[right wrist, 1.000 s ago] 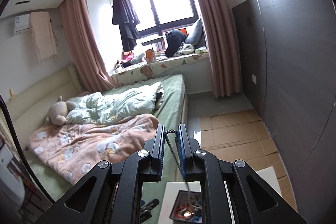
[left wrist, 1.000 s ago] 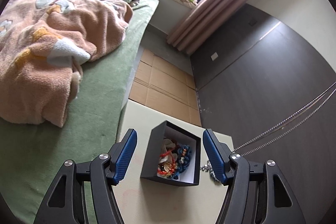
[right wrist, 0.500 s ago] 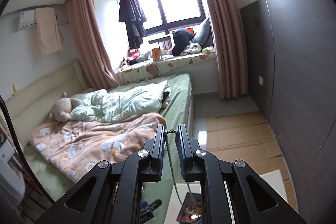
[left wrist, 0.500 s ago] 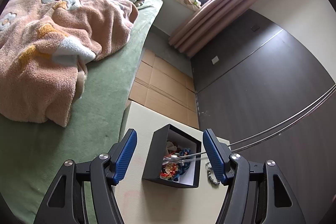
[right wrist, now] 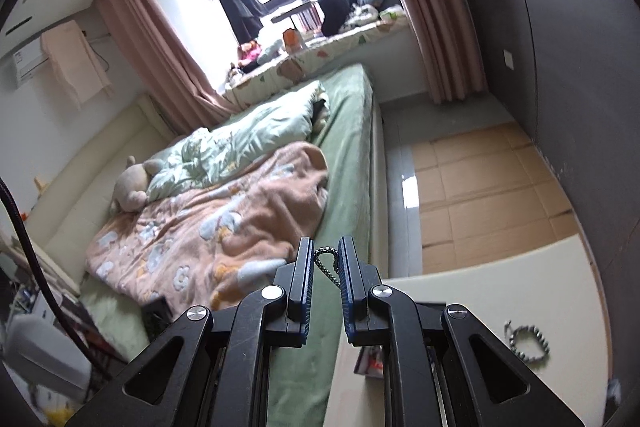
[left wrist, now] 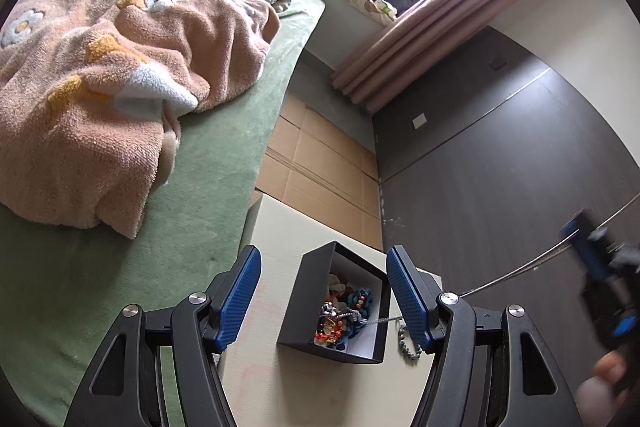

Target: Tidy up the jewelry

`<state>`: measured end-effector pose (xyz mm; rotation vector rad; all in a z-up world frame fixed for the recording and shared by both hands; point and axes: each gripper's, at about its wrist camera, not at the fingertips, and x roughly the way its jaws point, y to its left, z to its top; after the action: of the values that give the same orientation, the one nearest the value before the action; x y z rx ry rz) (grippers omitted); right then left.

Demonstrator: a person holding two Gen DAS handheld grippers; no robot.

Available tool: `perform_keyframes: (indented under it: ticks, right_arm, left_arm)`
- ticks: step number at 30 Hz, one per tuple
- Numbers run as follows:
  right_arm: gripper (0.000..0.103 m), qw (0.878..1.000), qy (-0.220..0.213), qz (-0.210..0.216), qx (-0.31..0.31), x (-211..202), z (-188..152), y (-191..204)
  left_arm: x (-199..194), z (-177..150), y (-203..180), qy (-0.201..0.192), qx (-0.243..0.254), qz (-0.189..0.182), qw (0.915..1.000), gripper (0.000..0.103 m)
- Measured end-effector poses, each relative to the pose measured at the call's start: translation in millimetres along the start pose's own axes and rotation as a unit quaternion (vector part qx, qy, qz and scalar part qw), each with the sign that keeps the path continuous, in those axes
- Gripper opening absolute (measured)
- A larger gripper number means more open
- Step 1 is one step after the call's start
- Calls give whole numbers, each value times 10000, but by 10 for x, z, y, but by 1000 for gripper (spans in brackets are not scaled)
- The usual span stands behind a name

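The right claw (right wrist: 325,263) is clamped on a silver chain (right wrist: 326,261), with a little loop of it poking up between the blue pads. Over the last second that hand has dropped: it was out of the left wrist view before, and now it shows blurred at the right edge there, with the chain running from it in two taut strands down into the black box (left wrist: 334,307). A second ago the chain's low end looked to be outside the box, off its right side; now the tip lies on the heap of beads (left wrist: 344,315) inside. So the chain is going in, just not let go yet.

The left claw (left wrist: 322,297) hasn't really budged. It hangs over the worktop (left wrist: 280,227) with its jaws wide apart on either side of the box, gripping nothing.

One beaded bracelet (right wrist: 528,341) is out on the worktop, just right of the box.

Best guess: the drop-off is nearly done. The right claw likely needs to sink a bit more so the slack piles into the box, then open. The bracelet looks like the next pickup.
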<state>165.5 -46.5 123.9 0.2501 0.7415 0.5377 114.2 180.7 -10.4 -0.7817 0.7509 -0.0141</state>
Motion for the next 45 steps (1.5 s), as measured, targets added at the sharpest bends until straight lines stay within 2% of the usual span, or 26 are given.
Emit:
perform_keyframes:
  ticks: [6, 8, 9, 10, 12, 13, 18, 21, 27, 30, 33, 39, 41, 42, 45]
  right_arm:
    - [14, 9981, 529, 2, 309, 397, -309, -269]
    - [15, 9962, 758, -149, 408, 508, -408, -354]
    - [19, 9955, 832, -173, 427, 536, -431, -383]
    - [32, 9945, 921, -165, 471, 561, -457, -430]
    - [52, 9941, 907, -177, 562, 528, -491, -513]
    - [55, 9946, 826, -208, 596, 472, -502, -568]
    - [55, 9928, 735, -173, 927, 252, -534, -896]
    - [55, 9906, 623, -315, 1179, 104, -592, -1176]
    - [55, 9823, 444, -528, 1740, -109, -857, -1841]
    - [55, 9701, 679, -951, 2129, -96, -996, -2223]
    - [55, 9604, 882, -1152, 2381, -47, -1110, -2485]
    - [55, 9495, 1179, -1105, 2689, -1, -1246, -2735]
    - [55, 9470, 1263, -1038, 2766, 9, -1270, -2774]
    - [55, 9466, 1299, -965, 2789, 15, -1264, -2777]
    - [55, 9508, 1363, -851, 2648, 7, -1210, -2763]
  left_arm:
    - [16, 5, 5, -9, -14, 57, 10000, 66]
    - [30, 0, -2, 9, -15, 65, 10000, 66]
    - [42, -3, -13, 18, 1, 73, 10000, 66]
    - [54, -8, -31, 22, 30, 84, 10000, 66]
    - [72, -21, -66, 28, 78, 100, 9999, 66]
    - [86, -33, -87, 36, 100, 103, 9999, 66]
    - [198, -120, -231, 123, 207, 104, 9997, 66]
    - [297, -209, -385, 195, 338, 85, 9992, 66]
    - [546, -535, -876, 417, 1075, 132, 9932, 66]
    - [711, -736, -1124, 578, 1545, 198, 9861, 66]
    - [836, -859, -1280, 616, 1795, 242, 9815, 66]
    - [1112, -986, -1523, 794, 2274, 275, 9702, 66]
    - [1202, -1007, -1594, 855, 2427, 302, 9658, 62]
    - [1265, -1009, -1632, 919, 2527, 337, 9626, 56]
    - [1382, -1015, -1706, 1016, 2658, 390, 9579, 47]
